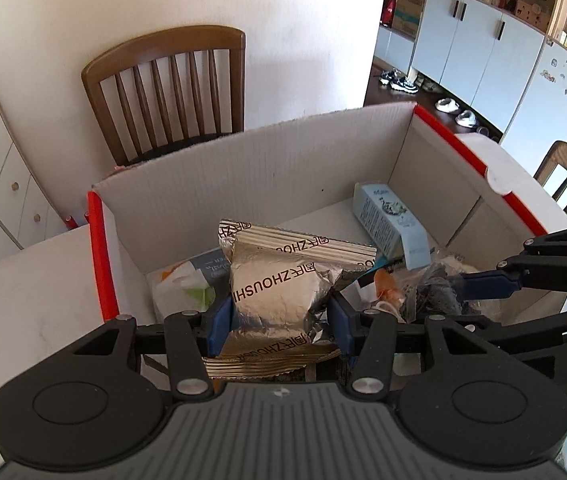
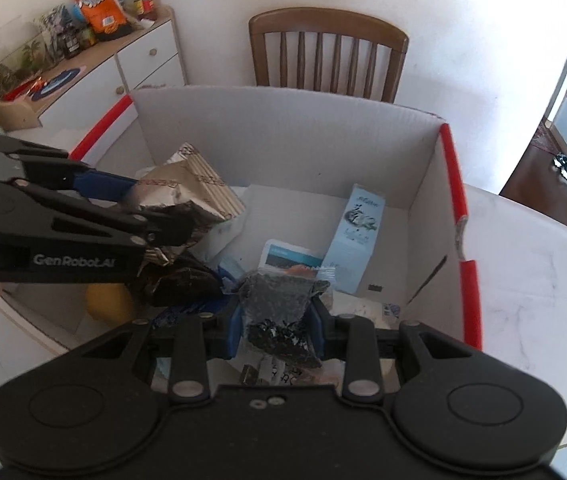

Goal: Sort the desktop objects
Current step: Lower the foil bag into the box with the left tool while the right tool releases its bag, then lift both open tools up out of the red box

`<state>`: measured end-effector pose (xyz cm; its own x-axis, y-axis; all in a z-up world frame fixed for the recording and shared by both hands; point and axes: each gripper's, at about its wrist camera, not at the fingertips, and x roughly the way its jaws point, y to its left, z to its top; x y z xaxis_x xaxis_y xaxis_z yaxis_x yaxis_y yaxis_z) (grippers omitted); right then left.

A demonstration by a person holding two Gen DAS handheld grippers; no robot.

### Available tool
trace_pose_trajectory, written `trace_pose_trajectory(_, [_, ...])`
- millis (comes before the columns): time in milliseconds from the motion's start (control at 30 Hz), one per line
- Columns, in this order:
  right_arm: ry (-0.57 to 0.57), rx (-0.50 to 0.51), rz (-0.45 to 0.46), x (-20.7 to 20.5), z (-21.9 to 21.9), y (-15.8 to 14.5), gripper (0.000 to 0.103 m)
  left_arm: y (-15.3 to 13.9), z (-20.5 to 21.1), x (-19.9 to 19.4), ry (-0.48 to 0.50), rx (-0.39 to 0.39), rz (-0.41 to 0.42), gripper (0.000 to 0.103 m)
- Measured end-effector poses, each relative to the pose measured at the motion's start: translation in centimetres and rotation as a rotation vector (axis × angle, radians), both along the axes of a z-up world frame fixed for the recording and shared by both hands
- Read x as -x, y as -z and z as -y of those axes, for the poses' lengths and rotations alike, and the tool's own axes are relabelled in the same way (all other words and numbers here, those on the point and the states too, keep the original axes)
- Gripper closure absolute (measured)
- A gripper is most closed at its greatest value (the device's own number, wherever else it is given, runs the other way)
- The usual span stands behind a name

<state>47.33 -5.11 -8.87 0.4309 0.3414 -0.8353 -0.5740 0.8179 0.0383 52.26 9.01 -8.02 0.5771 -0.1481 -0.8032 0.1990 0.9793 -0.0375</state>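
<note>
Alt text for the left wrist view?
The left gripper clamps a crinkled silver foil packet over an open white cardboard box with red edges. A pale blue carton lies inside; the right gripper enters from the right.

Crinkly, shiny foil is being shown on the silver snack pouch (image 1: 271, 296), with light being bounced off its creases. The cardboard box (image 1: 283, 156) is being seen as matt white corrugated board, ribbed on the inside, with glossy red tape (image 1: 101, 256) along the edges. The little bag of dark bits (image 2: 277, 304) is being wrapped in clear, slightly glossy plastic. Matt black plastic with blue pads is being shown on the left tongs (image 1: 279, 320). The chair (image 1: 167, 88) is being seen as smooth varnished wood, and the counter (image 2: 531, 280) as faintly marbled white.
</note>
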Motion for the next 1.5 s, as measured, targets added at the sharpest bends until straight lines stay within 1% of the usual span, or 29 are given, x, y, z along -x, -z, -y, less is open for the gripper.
trace_pose_trajectory(133, [0.002,0.020,-0.014,-0.1,-0.1,0.6,0.071,0.5,0.1,-0.2,0.010,0.003,-0.020,0.053])
trace_pose_trajectory(267, [0.018,0.015,-0.035,-0.5,0.0,1.0,0.071,1.1,0.3,-0.2,0.014,-0.002,-0.046,0.053])
trace_pose_trajectory(333, [0.019,0.015,-0.041,-0.5,0.0,1.1,0.070,1.3,0.6,-0.1,0.026,-0.023,-0.049,0.053])
trace_pose_trajectory(433, [0.021,0.011,-0.053,-0.6,0.0,1.0,0.067,1.3,0.8,-0.1,0.027,-0.028,-0.053,0.053])
trace_pose_trajectory(533, [0.020,0.010,-0.055,-0.5,0.1,0.9,0.068,1.1,0.8,-0.1,0.020,-0.024,-0.057,0.052])
trace_pose_trajectory(667, [0.021,0.002,-0.064,-0.5,0.3,0.7,0.065,0.9,1.0,0.0,0.025,-0.035,-0.054,0.051])
trace_pose_trajectory(767, [0.031,-0.001,-0.055,-0.3,0.7,0.5,0.057,0.4,1.0,0.1,0.015,-0.020,-0.046,0.047])
trace_pose_trajectory(833, [0.033,-0.009,-0.050,-0.2,0.9,0.3,0.056,0.1,0.8,0.3,0.013,0.007,-0.040,0.037])
trace_pose_trajectory(900, [0.031,-0.007,-0.034,0.1,0.9,0.1,0.054,-0.4,0.8,0.5,0.008,0.010,-0.023,0.033])
trace_pose_trajectory(1033, [0.023,-0.009,-0.012,0.7,1.1,-0.7,0.054,-1.5,0.9,1.0,0.005,0.021,0.001,0.032])
trace_pose_trajectory(1500, [0.036,-0.038,0.030,2.2,1.9,-3.8,0.054,-4.8,1.5,3.9,0.006,0.003,0.070,0.032])
